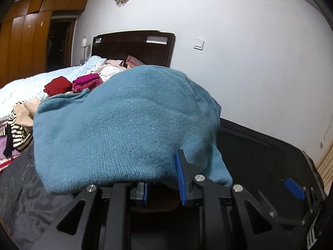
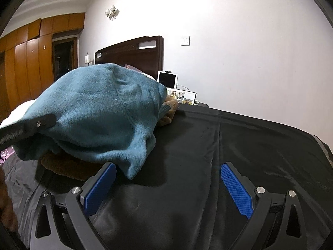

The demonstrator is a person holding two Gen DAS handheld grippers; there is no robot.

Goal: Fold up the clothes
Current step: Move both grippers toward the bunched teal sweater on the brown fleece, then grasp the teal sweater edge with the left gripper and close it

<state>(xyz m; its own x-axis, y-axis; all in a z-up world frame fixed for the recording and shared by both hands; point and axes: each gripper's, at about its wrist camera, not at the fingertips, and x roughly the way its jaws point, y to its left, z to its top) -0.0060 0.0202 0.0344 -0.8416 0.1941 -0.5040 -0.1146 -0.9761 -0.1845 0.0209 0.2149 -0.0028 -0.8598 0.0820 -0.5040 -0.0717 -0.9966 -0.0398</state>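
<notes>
A fluffy teal sweater [image 1: 124,120] is bunched up and held off the black sheet [image 1: 260,156]. My left gripper [image 1: 162,173] is shut on its near edge; one finger [image 1: 183,175] lies outside the cloth and the other is mostly hidden under it. From the right wrist, the sweater [image 2: 100,112] hangs over a brown garment [image 2: 66,166], and a left gripper finger [image 2: 31,125] presses its left side. My right gripper [image 2: 168,166] stands open and empty over the black sheet [image 2: 249,145], its left pad beside the sweater's hanging corner. Its blue pad [image 1: 293,187] shows at lower right.
On the bed behind lie a red folded piece [image 1: 58,85], a magenta one [image 1: 87,81] and striped clothes [image 1: 16,131]. A dark headboard [image 1: 133,45] stands against the white wall. A tablet [image 2: 167,79] and photo frame [image 2: 183,96] sit past the sheet's far edge. A wooden wardrobe [image 2: 27,62] fills the left.
</notes>
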